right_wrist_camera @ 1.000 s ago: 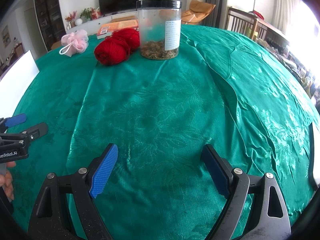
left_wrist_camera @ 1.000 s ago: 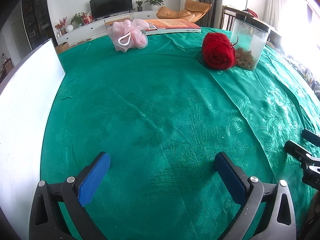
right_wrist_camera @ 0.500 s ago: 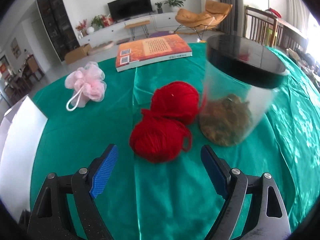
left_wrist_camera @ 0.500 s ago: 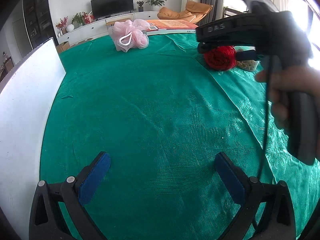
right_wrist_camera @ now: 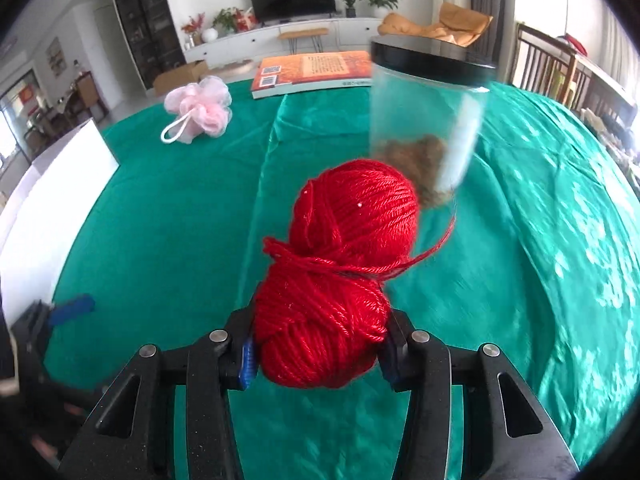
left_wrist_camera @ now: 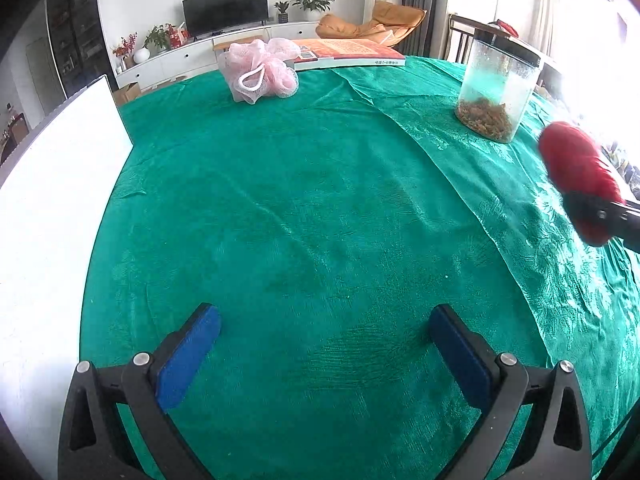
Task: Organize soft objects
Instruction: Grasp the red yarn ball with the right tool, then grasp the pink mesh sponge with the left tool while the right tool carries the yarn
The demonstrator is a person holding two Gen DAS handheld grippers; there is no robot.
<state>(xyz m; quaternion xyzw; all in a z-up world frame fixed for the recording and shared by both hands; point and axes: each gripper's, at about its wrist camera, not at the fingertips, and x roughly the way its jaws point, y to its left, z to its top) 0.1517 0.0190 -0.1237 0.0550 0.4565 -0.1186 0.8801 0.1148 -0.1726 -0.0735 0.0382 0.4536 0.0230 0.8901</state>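
Yarn [right_wrist_camera: 332, 280], a red skein wound as two lobes, sits clamped between the blue pads of the right gripper [right_wrist_camera: 316, 354]. Its jaws have just been closing, and they now stand about half shut, pressing into the near lobe while the far lobe juts forward past the fingertips. A loose strand trails off to the right of the yarn. In the left wrist view the yarn [left_wrist_camera: 576, 176] hangs clear of the green tablecloth [left_wrist_camera: 320, 220], so the step in hand looks like the carry right after the pickup.

Left of the yarn, the left gripper [left_wrist_camera: 324, 354] hovers low over bare cloth with its jaws spread wide and nothing between them. Further left of the yarn lies a white box [right_wrist_camera: 60, 176], the likely place for the soft things, though its inside cannot be seen.

Just behind the yarn stands a clear jar [right_wrist_camera: 428, 120] with a black lid and brown contents at its bottom. Well behind and to the left of the yarn rests a pink bath pouf [right_wrist_camera: 200, 114] with a white loop. An orange book [right_wrist_camera: 312, 70] lies at the far edge, behind the yarn.

The next move probably calls for swinging the yarn leftward to the box, keeping the grip firm, and minding that the trailing strand does not snag the jar. The pouf is not yet collected.
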